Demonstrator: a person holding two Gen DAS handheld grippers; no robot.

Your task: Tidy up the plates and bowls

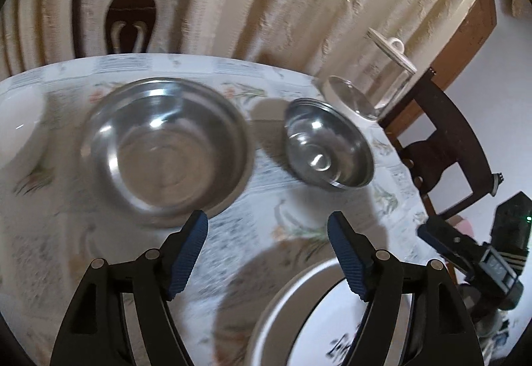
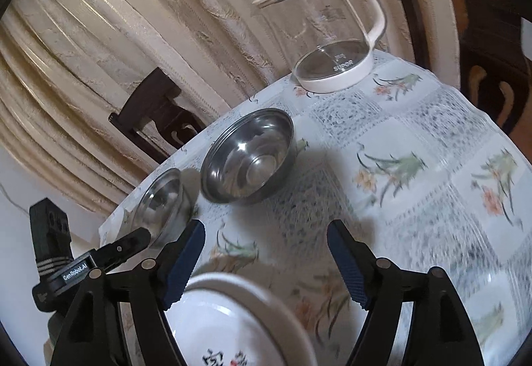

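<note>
Floral-cloth desk [image 2: 415,139]; both hand-held grippers, left [image 1: 267,253] and right [image 2: 266,254], gape empty; I judge next: nest small steel bowl [image 1: 327,146] into large bowl [image 1: 166,149]

My left gripper [image 1: 267,226] hangs over the bench [image 1: 83,233], fingers [image 1: 189,253] spread wide with nothing between them. Ahead sits a big steel bowl [image 1: 166,149]; to its right, apart, smaller steel bowls [image 1: 327,146] are stacked. A white dish [image 1: 299,316] lies below my right finger.
</note>
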